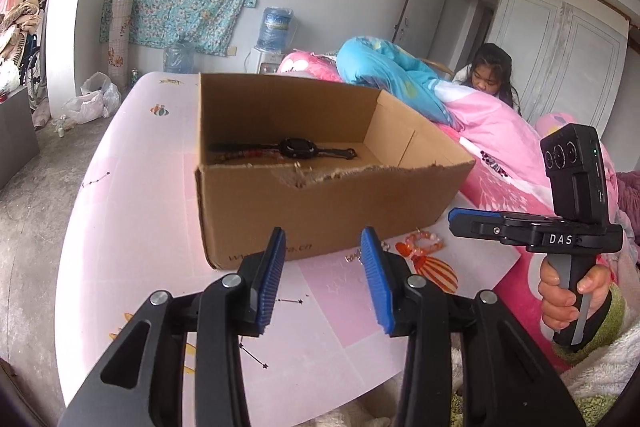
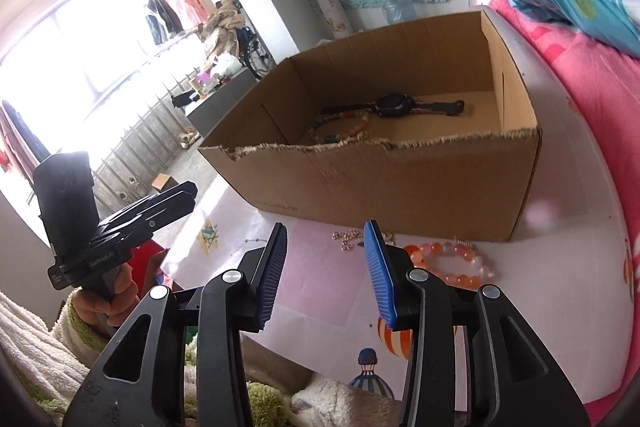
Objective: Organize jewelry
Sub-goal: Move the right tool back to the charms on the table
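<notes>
An open cardboard box stands on the pink table. Inside lie a black watch and a multicoloured bead bracelet. In front of the box lie an orange-pink bead bracelet and a small metal chain piece. My left gripper is open and empty, just before the box's front wall. My right gripper is open and empty, above the table near the chain piece. Each gripper shows in the other's view, the right and the left.
The pink patterned table borders a bed with pink and blue quilts on the right. A person sits behind the bedding. A fluffy sleeve and blanket lie at the near edge.
</notes>
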`<action>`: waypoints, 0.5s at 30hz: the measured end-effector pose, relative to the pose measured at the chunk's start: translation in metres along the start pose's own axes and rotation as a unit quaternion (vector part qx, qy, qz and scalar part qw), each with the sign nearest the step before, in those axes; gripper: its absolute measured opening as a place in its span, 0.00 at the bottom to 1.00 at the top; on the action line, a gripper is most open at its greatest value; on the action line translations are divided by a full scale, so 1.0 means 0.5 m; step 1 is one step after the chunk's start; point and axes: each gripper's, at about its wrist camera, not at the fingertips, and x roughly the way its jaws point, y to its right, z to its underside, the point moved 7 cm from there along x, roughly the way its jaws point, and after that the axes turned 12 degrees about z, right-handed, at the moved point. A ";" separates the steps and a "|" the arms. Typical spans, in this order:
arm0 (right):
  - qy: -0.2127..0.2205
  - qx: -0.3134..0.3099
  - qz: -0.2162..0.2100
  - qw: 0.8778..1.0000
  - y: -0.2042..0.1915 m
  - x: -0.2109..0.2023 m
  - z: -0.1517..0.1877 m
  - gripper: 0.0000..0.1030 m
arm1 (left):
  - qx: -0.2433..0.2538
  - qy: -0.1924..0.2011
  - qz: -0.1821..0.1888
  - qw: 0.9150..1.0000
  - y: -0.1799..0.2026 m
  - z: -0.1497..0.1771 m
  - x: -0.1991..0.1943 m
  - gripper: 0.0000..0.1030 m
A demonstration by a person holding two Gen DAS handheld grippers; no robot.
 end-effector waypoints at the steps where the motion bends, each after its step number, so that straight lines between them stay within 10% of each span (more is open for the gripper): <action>1: -0.009 0.003 0.016 1.000 0.007 0.013 0.010 0.38 | 0.002 -0.010 -0.003 1.000 0.003 0.010 0.017 0.37; 15: 0.026 0.025 0.066 0.997 0.048 0.013 -0.011 0.32 | 0.063 -0.033 -0.068 0.995 0.013 0.043 0.123 0.37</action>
